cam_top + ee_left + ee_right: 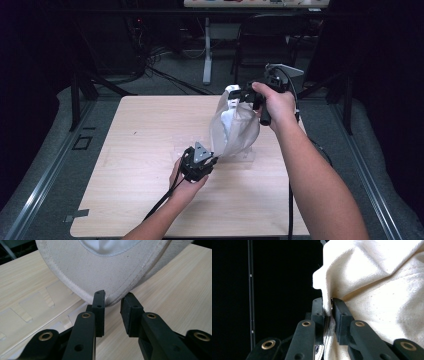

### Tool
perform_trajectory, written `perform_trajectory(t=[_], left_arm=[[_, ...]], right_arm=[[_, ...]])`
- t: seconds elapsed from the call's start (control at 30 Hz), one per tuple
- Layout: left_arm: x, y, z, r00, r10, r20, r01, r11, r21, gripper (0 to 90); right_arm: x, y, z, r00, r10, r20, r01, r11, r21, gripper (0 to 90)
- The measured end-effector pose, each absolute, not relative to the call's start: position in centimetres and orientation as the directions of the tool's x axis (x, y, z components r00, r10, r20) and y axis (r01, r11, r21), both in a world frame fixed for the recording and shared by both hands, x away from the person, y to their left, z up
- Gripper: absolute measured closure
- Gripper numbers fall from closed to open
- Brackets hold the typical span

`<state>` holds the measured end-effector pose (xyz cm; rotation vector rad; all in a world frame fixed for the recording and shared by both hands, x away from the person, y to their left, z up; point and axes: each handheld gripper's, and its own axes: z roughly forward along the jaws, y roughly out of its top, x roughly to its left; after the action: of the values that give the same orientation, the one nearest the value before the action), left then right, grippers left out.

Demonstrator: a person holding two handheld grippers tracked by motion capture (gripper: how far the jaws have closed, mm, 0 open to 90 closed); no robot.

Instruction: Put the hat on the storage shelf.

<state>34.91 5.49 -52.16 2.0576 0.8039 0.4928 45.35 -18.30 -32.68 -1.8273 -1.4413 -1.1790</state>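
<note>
One cream cap (234, 127) held above one table (130, 150), right gripper (248, 95) jaws clamped on its cloth, left gripper (214, 160) jaws apart at its brim edge, one clear sheet (37, 307) laid beneath.

The high view looks forward and down over the surface (150, 130), while both tool cameras sit close against the shared cream fabric bag (234, 131).

Dim, dark-edged room; overhead light brightens the table (150, 150); high view soft, close-ups sharper.
</note>
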Motion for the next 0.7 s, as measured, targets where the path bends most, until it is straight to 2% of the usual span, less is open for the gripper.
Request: perform_trajectory(t=[0.27,0.7], left_arm=[[35.3,6.4,-51.9,0.726,0.688,0.022,0.367,-0.415,0.833,78.3],[35.9,7.5,-52.5,0.723,0.686,-0.085,0.42,-0.338,0.842,78.9]], right_arm=[[45.2,-18.1,-32.1,0.037,0.493,0.869,0.954,-0.276,0.116,81.0],[45.5,-17.6,-32.4,0.032,0.491,0.871,0.956,-0.269,0.116,80.8]])
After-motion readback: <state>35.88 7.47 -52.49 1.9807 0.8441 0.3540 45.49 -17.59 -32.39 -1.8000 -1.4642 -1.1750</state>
